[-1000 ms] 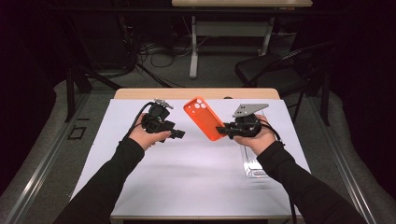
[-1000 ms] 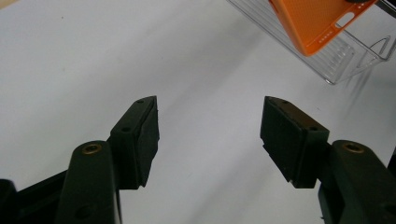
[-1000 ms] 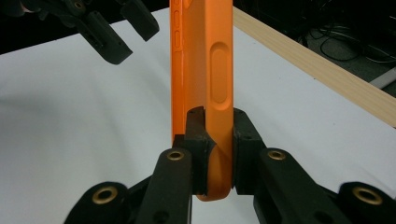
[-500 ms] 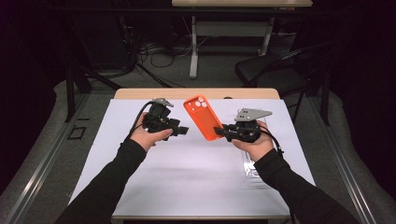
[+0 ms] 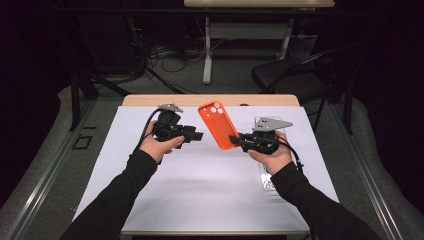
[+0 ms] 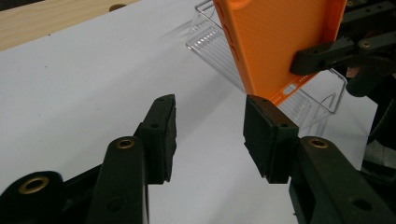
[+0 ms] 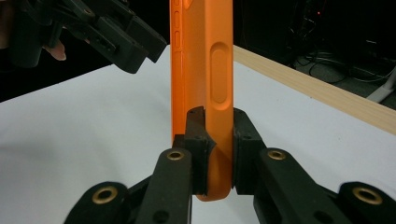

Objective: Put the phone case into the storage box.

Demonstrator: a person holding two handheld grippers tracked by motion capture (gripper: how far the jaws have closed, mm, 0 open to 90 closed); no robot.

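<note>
high view: your right gripper (image 5: 235,140) pinches the orange phone case (image 5: 218,123) at its bottom edge and holds it tilted above the white sheet (image 5: 210,190). it has moved left toward your left gripper (image 5: 199,135) since a second ago.

left gripper view: your jaws have just been closing, half spread, nothing between them; the case hangs just beyond, with a clear case (image 6: 219,51) behind it.

right gripper view: pads clamp the case's side wall. looks like a handover or two-handed grip is coming.
</note>
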